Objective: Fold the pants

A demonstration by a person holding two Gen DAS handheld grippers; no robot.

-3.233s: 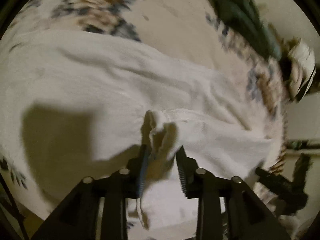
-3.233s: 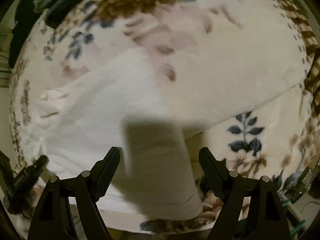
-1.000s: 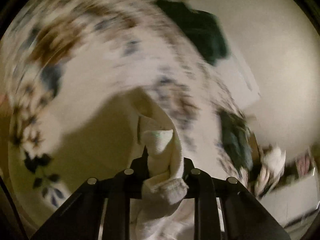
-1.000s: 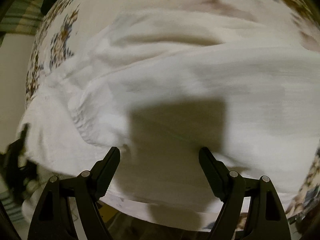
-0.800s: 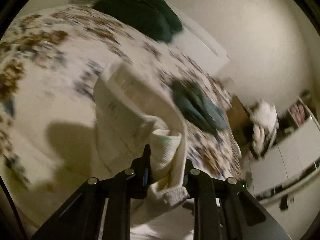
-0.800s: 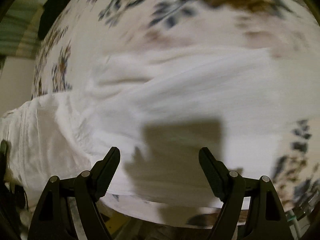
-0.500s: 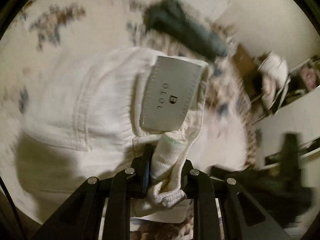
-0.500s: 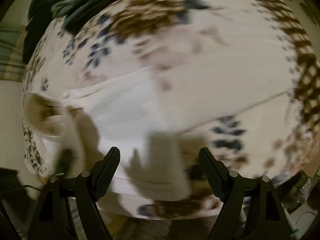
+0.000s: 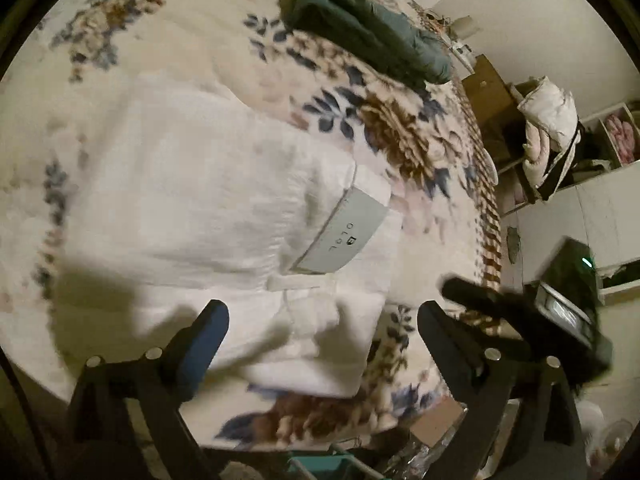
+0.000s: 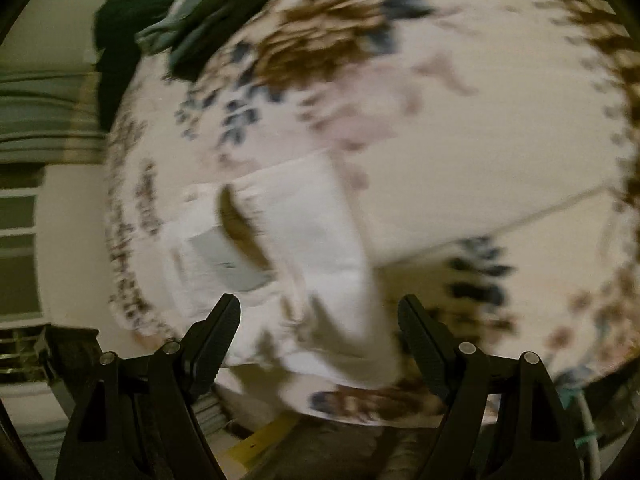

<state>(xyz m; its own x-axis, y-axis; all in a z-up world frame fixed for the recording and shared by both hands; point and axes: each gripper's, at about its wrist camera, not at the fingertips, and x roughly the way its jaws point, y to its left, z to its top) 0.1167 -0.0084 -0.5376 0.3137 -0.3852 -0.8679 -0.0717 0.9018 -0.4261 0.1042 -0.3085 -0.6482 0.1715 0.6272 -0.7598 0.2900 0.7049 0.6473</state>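
The white pants (image 9: 208, 208) lie folded on the floral blanket (image 9: 400, 136), with a grey label patch (image 9: 344, 228) facing up at the waistband. My left gripper (image 9: 320, 320) is open and empty just above the near edge of the pants. The other gripper shows as a blurred dark shape at the right of the left wrist view. In the right wrist view the pants (image 10: 304, 240) lie below centre with the grey label (image 10: 228, 260) to the left. My right gripper (image 10: 318, 316) is open and empty over their near end.
A dark green garment (image 9: 360, 28) lies at the far side of the bed; it also shows in the right wrist view (image 10: 160, 12). A chair with a white jacket (image 9: 548, 120) and white cabinets (image 9: 592, 216) stand right of the bed. The bed's near edge is just below both grippers.
My left gripper has let go of the waistband it held and is now open. The pants have dropped flat onto the blanket. The right gripper stayed open and shifted its view.
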